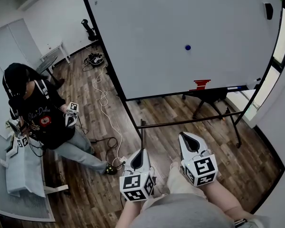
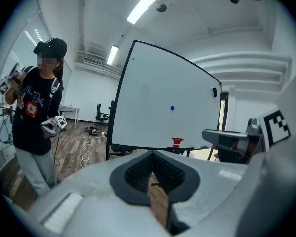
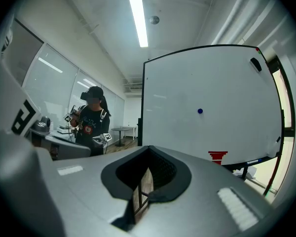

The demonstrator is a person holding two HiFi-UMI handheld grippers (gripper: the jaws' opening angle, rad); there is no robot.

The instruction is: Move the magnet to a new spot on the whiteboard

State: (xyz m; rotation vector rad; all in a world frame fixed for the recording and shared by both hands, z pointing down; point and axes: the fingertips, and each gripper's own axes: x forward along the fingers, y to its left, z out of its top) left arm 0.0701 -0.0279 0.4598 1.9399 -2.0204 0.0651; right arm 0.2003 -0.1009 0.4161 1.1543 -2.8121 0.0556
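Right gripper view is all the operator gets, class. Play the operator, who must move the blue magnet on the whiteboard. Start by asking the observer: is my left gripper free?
Observer: Yes. The left gripper has its jaws together, with nothing between them.
Operator: Is anything lying on the floor near the whiteboard?
Observer: A white cable snakes over the wooden floor beside the whiteboard, at the head view's left.
Operator: And in front of it?
Observer: The stand's dark crossbar runs low across the floor in front of the board, on your side.
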